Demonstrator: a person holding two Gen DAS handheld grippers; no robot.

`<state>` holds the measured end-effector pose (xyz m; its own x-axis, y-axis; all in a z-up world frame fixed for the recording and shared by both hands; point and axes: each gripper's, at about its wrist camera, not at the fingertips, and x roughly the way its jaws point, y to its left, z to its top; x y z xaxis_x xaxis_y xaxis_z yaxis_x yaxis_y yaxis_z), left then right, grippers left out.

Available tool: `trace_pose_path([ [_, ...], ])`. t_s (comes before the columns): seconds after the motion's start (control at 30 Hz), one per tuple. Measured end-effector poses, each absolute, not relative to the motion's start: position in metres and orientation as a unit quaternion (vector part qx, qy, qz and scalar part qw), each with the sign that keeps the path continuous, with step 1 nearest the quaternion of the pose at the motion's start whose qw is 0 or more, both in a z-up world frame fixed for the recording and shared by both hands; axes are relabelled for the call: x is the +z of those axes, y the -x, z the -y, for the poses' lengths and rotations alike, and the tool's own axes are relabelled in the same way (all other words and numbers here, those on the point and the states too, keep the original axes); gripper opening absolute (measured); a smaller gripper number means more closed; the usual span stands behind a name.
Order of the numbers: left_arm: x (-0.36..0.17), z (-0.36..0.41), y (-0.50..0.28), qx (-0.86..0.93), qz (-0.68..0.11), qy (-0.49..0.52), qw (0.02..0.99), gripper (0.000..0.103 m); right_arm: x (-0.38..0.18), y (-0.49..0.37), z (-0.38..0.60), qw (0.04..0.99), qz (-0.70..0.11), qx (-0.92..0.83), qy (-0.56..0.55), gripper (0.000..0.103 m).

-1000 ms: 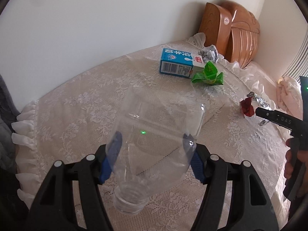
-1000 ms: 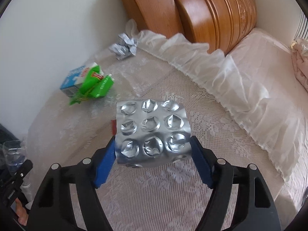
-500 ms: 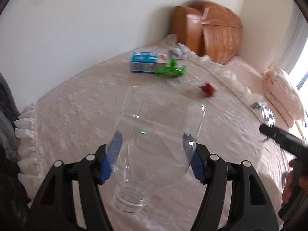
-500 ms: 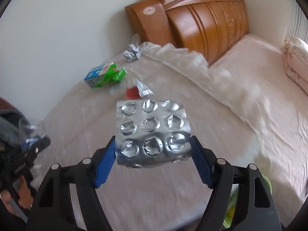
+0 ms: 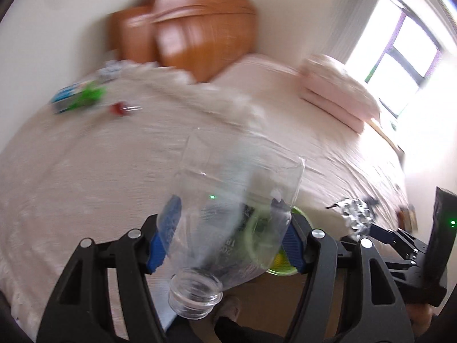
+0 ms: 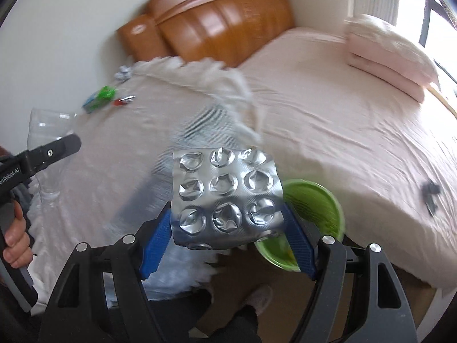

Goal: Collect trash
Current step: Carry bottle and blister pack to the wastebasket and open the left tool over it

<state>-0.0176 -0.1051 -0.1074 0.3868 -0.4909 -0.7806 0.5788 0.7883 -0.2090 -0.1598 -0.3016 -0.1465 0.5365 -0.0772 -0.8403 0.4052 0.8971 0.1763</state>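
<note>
My left gripper [image 5: 230,230] is shut on a clear plastic bottle [image 5: 228,188], whose open neck points back at the camera. The right gripper [image 6: 228,228] is shut on a flat silver blister pack [image 6: 225,194]. A green bin [image 6: 317,208] stands on the floor by the bed's edge, just right of and below the blister pack. In the left wrist view the bin [image 5: 281,265] shows under and through the bottle, and the blister pack [image 5: 355,214] hangs to the right. The bottle [image 6: 45,131] and the left gripper [image 6: 51,151] appear at the left of the right wrist view.
On the lace cover lie a blue carton under a green wrapper [image 5: 78,97], a red wrapper [image 5: 118,108] and crumpled foil [image 5: 110,70]. A dark scrap [image 6: 430,193] lies on the pink sheet. Wooden headboard [image 6: 211,25], folded bedding [image 6: 385,54], a slippered foot [image 6: 257,297].
Both grippers have swung away from the littered lace end of the bed, each keeping its hold. The green bin and the floor have come into view below them.
</note>
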Motion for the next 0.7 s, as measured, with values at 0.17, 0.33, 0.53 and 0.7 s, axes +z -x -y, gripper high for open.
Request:
trace_pose_path([
  [0.17,-0.104,0.173,0.065,-0.381,-0.44,-0.086,0.809,0.063,-0.142,0.211,0.343,0.854,-0.444,-0.188,-0.194,0.074],
  [0.33,-0.103,0.211,0.094,-0.407,-0.431,-0.112,0.797,0.064,-0.139,0.239,0.37,0.854,-0.43,-0.209,-0.205,0.074],
  [0.53,-0.108,0.23,0.109,-0.407,-0.433,-0.129,0.794,0.064,-0.147,0.247,0.383,0.849,-0.433,-0.213,-0.217,0.074],
  [0.7,-0.12,0.236,0.111,-0.402,-0.437,-0.142,0.792,0.064,-0.151,0.251,0.385,0.846,-0.437,-0.213,-0.22,0.074],
])
